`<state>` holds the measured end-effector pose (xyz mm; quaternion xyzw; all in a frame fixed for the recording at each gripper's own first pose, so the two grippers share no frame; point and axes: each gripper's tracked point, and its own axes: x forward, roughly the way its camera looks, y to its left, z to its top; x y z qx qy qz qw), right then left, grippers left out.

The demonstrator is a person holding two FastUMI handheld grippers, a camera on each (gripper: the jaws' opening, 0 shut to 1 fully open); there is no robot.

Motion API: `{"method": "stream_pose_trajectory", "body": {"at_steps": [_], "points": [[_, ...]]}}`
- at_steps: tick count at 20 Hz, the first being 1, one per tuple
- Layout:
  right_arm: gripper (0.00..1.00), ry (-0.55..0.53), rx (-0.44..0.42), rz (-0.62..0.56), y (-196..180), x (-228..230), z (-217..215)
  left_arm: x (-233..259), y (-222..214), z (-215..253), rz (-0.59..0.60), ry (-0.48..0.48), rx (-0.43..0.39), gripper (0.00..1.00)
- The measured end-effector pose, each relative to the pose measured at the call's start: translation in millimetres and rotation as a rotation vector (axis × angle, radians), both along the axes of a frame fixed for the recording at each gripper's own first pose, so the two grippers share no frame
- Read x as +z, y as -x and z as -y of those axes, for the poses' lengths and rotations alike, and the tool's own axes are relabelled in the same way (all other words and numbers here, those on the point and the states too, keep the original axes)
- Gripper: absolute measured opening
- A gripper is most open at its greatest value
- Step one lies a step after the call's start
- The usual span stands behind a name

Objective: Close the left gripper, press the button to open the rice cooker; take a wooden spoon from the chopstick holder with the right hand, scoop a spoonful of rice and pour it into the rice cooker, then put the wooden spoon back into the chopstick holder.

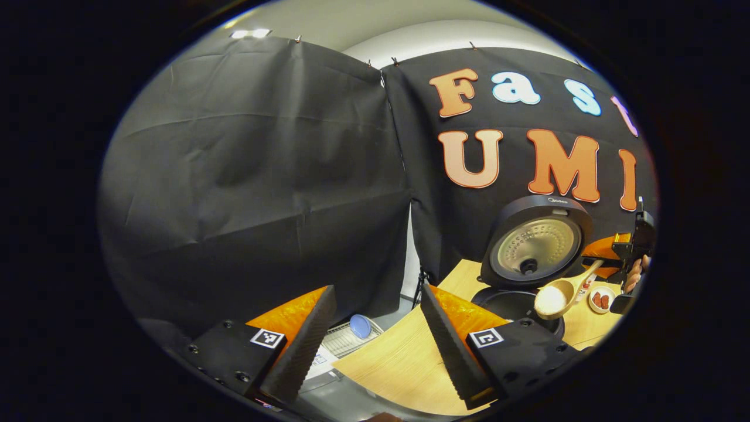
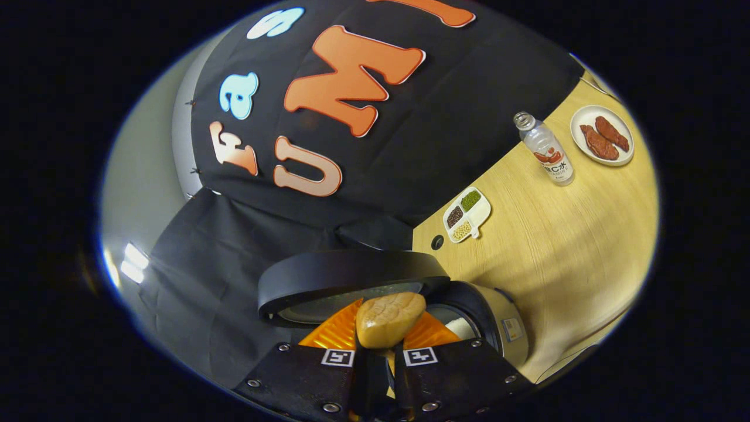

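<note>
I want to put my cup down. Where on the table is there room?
The widest bare wood in the right gripper view lies on the table between the rice cooker, the little divided dish and the bottle. It is crowded at the far end, where the bottle and the plate stand close together, and over the cooker, where the wooden spoon hangs.

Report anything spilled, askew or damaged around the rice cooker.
Nothing stands out. The rice cooker stands with its lid up, and the right gripper holds the wooden spoon over the open pot. No spilled grains show on the table; the divided dish, bottle and plate sit upright.
</note>
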<state>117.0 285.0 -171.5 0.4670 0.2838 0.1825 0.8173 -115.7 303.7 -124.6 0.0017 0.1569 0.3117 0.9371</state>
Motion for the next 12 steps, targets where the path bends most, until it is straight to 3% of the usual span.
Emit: {"method": "stream_pose_trajectory", "body": {"at_steps": [7,12], "points": [[0.17,0.254,0.022,0.218,6.9,30.9,-16.9,-10.6,4.5,2.7,-0.018,0.010,-0.001,0.98],[0.16,0.333,0.039,0.329,6.8,51.4,-26.7,-16.4,6.3,6.9,-0.034,0.006,-0.018,0.99]]}}
